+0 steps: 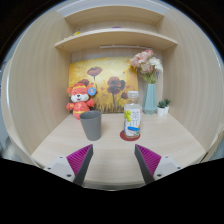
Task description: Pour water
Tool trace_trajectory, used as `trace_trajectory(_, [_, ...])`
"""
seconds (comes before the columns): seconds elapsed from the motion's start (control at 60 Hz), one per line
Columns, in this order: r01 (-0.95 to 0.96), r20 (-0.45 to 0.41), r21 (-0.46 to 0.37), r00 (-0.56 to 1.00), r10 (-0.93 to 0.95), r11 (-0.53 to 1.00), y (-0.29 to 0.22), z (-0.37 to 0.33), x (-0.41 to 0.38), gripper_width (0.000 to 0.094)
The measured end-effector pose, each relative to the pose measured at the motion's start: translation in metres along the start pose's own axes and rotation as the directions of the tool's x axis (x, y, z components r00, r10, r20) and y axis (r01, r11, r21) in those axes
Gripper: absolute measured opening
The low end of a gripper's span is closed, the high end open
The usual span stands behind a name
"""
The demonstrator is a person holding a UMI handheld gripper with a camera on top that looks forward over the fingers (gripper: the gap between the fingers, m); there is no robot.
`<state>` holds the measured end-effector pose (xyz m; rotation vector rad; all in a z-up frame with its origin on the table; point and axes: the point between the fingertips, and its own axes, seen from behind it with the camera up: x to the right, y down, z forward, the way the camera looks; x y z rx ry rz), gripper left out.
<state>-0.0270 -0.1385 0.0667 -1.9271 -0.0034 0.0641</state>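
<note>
Clear plastic water bottle (132, 117) stands upright on the pale wooden table (110, 160), ahead and slightly right of the gripper (114, 160), fingers apart, empty; grey cup (91, 125) just left.

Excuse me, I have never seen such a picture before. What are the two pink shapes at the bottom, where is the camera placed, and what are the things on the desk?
This is a single picture from a wide-angle camera that rides on a handheld gripper, a tool a person carries instead of a robot arm. The camera looks forward along the tool's two fingers, and the pink shapes are the pads on their inner faces. The fingers are open and hold nothing.

Ahead lies a light wooden desk inside a wooden alcove with shelves above. On it, beyond the fingers, stand a grey cup and, to its right, a clear bottle with a white cap, apart from each other. Further back are a red and orange toy figure, a painting of flowers, a blue vase with pale flowers and a small potted plant.
</note>
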Motion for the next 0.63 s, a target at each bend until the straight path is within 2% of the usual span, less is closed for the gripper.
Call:
trace_trajectory(0.117, [0.015, -0.021, 0.052, 1.000, -0.014, 0.999, -0.023, -0.022, 0.000, 0.0861])
trace_trajectory(0.333, [0.007, -0.004, 0.091, 1.000, -0.007, 0.996, -0.049, -0.052, -0.007, 0.0860])
trace_trajectory(0.633, [0.008, -0.023, 0.148, 1.000, -0.004, 0.989, -0.071, -0.079, -0.006, 0.0859])
